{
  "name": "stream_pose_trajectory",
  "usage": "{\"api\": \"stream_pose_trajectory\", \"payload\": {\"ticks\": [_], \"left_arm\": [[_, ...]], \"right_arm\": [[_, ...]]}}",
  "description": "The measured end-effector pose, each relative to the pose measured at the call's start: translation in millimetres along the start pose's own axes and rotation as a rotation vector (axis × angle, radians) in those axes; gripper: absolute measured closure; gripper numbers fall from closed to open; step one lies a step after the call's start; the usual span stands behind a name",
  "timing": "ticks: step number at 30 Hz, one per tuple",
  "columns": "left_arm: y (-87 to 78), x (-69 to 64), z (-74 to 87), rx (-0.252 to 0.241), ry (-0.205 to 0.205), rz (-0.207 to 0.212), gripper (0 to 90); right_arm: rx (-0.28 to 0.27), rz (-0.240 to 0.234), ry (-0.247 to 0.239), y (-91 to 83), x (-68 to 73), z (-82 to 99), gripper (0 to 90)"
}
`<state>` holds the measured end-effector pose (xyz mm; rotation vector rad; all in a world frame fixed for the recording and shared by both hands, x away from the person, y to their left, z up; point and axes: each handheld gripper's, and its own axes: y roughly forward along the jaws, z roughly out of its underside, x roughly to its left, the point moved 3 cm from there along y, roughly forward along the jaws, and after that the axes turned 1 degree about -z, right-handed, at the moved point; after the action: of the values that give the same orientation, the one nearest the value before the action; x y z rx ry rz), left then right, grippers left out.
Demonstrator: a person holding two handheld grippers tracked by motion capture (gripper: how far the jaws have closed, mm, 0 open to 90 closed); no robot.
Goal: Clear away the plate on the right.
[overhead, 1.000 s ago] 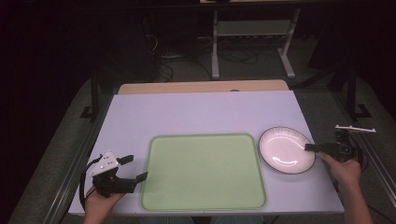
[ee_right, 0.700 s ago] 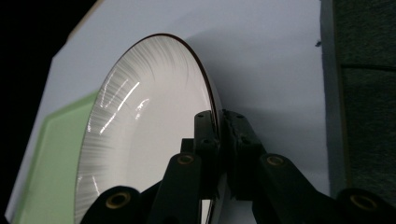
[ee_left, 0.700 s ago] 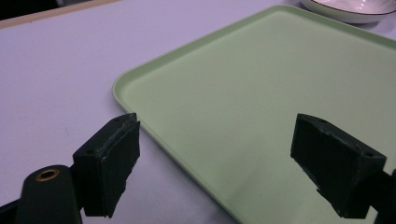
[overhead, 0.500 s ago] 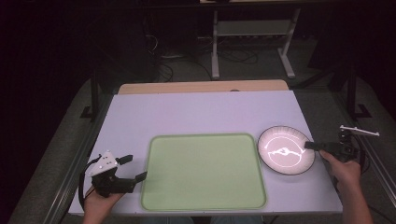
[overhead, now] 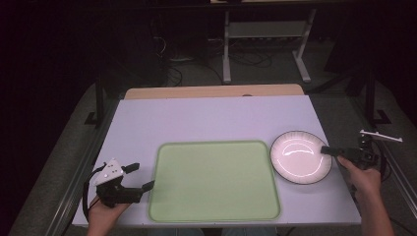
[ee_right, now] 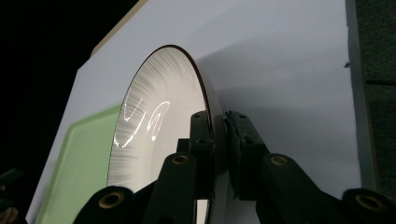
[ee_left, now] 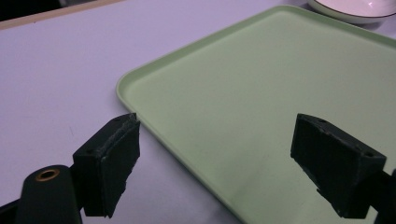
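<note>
Right gripper view shows the right gripper (ee_right: 217, 154) clamped on the plate (ee_right: 159, 116) by its near rim alone, so the plate could tip or slip out. High view adds what that close-up lacks: the plate just right of the green tray (overhead: 214, 179), the left gripper (overhead: 140, 178) open-jawed at the tray's left edge

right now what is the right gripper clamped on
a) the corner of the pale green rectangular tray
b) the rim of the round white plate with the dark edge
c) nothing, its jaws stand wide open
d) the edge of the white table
b: in the right gripper view the right gripper has its black jaws pinching the rim of the round white plate with the dark edge, beside the pale green rectangular tray.
</note>
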<state>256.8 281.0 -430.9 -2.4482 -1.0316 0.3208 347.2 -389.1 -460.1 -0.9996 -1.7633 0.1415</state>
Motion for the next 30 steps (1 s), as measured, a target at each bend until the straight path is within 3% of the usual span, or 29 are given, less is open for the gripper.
{"api": "stream_pose_trajectory", "payload": {"ticks": [7,16,30], "left_arm": [[-0.7,0.5,0.0,-0.004,-0.004,-0.004,15.4],[-0.7,1.2,0.4,-0.003,-0.008,-0.004,15.3],[-1.8,1.2,0.0,-0.007,-0.008,-0.006,15.4]], "right_arm": [[-0.036,-0.018,0.014,-8.3,4.9,-3.9,80.6],[-0.032,-0.026,-0.025,-19.7,18.1,-8.0,80.5],[-0.006,-0.098,-0.089,-23.3,47.4,-6.6,80.2]]}}
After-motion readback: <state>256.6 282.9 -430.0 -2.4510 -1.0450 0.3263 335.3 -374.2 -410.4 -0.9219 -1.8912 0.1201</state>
